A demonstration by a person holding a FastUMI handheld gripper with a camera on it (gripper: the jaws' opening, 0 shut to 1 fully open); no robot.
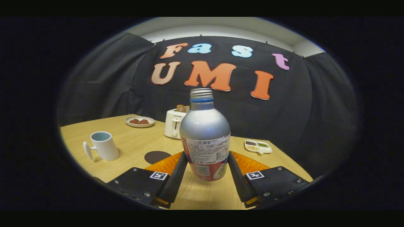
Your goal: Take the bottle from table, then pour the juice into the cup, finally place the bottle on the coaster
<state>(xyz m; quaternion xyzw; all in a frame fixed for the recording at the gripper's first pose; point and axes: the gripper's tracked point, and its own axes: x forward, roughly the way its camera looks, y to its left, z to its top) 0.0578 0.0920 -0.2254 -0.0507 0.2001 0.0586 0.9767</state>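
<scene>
Standing upright between the claw [206, 164] fingers, touching both: bottle [205, 138].

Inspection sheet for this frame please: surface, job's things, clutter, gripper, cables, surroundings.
Surface: light wooden table, dry, no spills seen.
Job's things: silver bottle upright, cap on, between the fingers; white cup upright beyond the fingers to the left; dark round coaster flat between cup and bottle.
Clutter: white toaster with toast behind the bottle; plate of snacks far left; divided dish to the right.
Gripper: gripper jaws flank the bottle's lower body; contact cannot be confirmed.
Cables: nothing seen.
Surroundings: black cloth wall behind the table.
</scene>
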